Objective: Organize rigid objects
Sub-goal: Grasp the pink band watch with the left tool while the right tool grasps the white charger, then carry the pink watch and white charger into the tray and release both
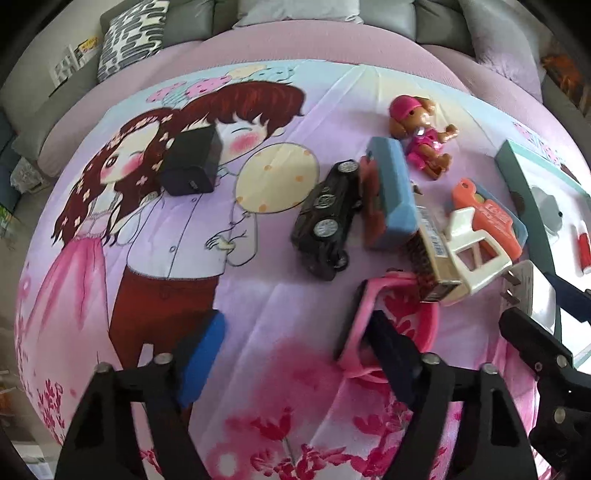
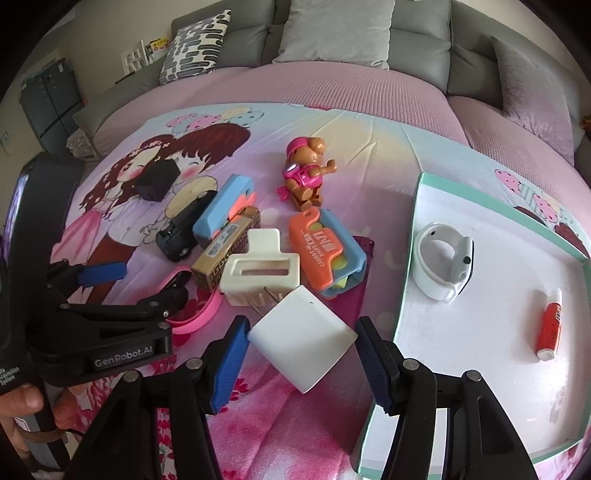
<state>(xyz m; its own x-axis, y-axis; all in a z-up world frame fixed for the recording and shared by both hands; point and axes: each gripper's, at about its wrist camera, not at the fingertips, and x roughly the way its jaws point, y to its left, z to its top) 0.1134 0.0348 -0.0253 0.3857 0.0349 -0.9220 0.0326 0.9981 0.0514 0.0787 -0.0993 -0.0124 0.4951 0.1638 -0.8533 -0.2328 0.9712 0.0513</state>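
Observation:
A heap of small toys lies on the cartoon bedsheet: a black toy car [image 1: 328, 218], a blue case [image 1: 391, 192], a brown carton [image 1: 432, 251], a cream plastic clip [image 1: 476, 254] and an orange tag [image 2: 321, 243]. My right gripper [image 2: 301, 350] is shut on a white plug charger [image 2: 303, 339], its prongs pointing at the heap. My left gripper [image 1: 295, 350] stands open just above the sheet. Its right finger overlaps a pink strap [image 1: 354, 321], and its blue left pad [image 1: 203, 354] is well apart from it.
A white tray with a teal rim [image 2: 410, 258] lies at the right and holds a white cup-shaped holder [image 2: 443, 258] and an orange tube [image 2: 550, 325]. A puppy figurine [image 2: 306, 173] and a black box [image 1: 192, 162] lie farther back. Grey sofa cushions [image 2: 332, 33] line the far edge.

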